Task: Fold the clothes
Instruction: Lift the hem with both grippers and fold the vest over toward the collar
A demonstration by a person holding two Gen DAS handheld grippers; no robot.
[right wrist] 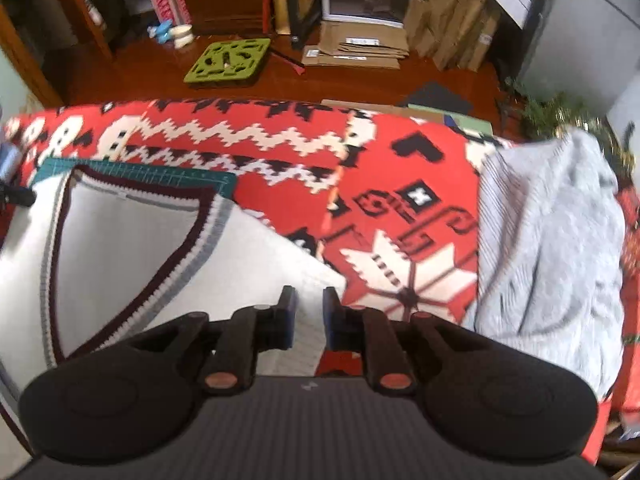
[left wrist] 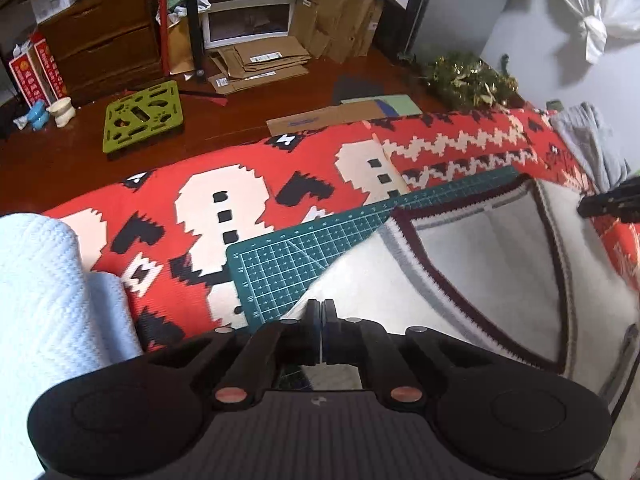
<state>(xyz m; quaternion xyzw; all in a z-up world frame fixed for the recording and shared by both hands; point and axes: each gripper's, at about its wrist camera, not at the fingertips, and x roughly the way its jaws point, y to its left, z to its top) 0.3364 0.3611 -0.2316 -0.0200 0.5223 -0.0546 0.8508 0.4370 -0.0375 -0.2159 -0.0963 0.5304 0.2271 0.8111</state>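
Observation:
A white knit sweater (left wrist: 472, 264) with a maroon and grey V-neck trim lies flat on a green cutting mat (left wrist: 304, 240), which rests on a red patterned blanket (left wrist: 248, 168). My left gripper (left wrist: 322, 310) is shut, its tips at the sweater's left shoulder edge; I cannot tell whether fabric is pinched. In the right wrist view the sweater (right wrist: 128, 240) fills the left side. My right gripper (right wrist: 310, 304) hovers over its right shoulder corner with a gap between the fingers; white knit shows through the gap and the pads do not press it. The right gripper (left wrist: 612, 200) also shows at the edge of the left wrist view.
A crumpled grey garment (right wrist: 552, 240) lies on the blanket to the right of the sweater. Pale blue textured cloth (left wrist: 44, 288) sits at the left. Beyond the blanket's far edge is a wooden floor with a green foam tile (left wrist: 144, 116), flattened cardboard (left wrist: 260, 64) and drawers.

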